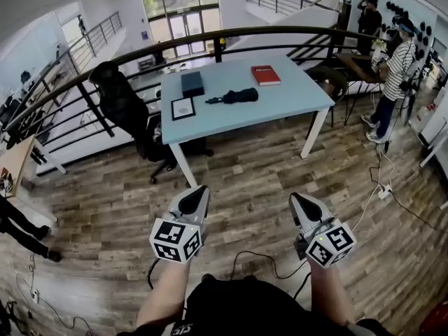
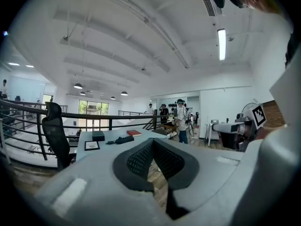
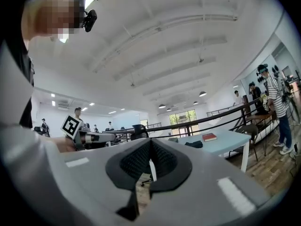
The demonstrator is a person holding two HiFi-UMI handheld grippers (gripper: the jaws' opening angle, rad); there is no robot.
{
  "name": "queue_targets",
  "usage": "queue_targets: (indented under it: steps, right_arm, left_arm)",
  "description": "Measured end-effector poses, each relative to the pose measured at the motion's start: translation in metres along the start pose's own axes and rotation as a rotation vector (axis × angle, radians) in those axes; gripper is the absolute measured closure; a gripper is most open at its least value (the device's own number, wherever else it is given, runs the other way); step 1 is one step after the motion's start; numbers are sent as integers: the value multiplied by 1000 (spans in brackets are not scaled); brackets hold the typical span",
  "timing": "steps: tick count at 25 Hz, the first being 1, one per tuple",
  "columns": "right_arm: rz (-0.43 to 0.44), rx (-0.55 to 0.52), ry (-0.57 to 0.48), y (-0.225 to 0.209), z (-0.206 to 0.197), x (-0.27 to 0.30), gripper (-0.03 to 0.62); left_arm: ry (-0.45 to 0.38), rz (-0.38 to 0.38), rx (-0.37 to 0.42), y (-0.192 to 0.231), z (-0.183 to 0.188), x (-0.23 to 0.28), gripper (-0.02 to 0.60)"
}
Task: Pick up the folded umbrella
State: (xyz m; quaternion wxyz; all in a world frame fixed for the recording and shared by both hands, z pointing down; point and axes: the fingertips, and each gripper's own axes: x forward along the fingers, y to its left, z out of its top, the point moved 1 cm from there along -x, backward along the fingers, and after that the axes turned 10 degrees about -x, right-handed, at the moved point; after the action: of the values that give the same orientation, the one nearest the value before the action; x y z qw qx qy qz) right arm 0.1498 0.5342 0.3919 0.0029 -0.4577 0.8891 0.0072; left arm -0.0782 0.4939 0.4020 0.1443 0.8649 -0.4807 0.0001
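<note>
A wide wooden floor [image 1: 252, 180] fills most of the room, with a dark curved railing [image 1: 140, 51] running behind everything. In front of the railing stands a pale blue table [image 1: 294, 93] on white legs, and a black office chair [image 1: 122, 107] sits at its left end. Off to the right a person in a striped shirt [image 1: 395, 75] stands by another desk. Close to the person holding them, both tools are held out low over the floor and well short of the table. The left gripper [image 1: 201, 190] has its fingers pressed together with nothing between them, and the right gripper [image 1: 297, 197] looks the same, fingertips meeting and empty. The folded umbrella [image 1: 236, 96], black, lies flat near the middle of the tabletop, far from both grippers. A red book [image 1: 265, 75] lies just behind it to the right, a dark box [image 1: 192, 84] to its left, and a small framed picture [image 1: 183, 108] lies in front of the box
</note>
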Motion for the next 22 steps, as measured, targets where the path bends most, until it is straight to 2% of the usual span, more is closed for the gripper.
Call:
queue_targets:
  steps: [6,11,17,22]
  right_arm:
    - [34,34,29,0,-15,-13,594]
    - [31,78,50,-6,-27,-8,592]
    - [17,87,110,-26,-41,33,592]
    - [27,103,144,-41,-46,100,592]
  left_arm:
    - [39,-27,-5,-25,-21,7,575]
    - [62,-56,-35,-21,-35,22,575]
    - [73,-86,-65,11,-35,62,575]
    - [87,-90,-88,64,-24,104,575]
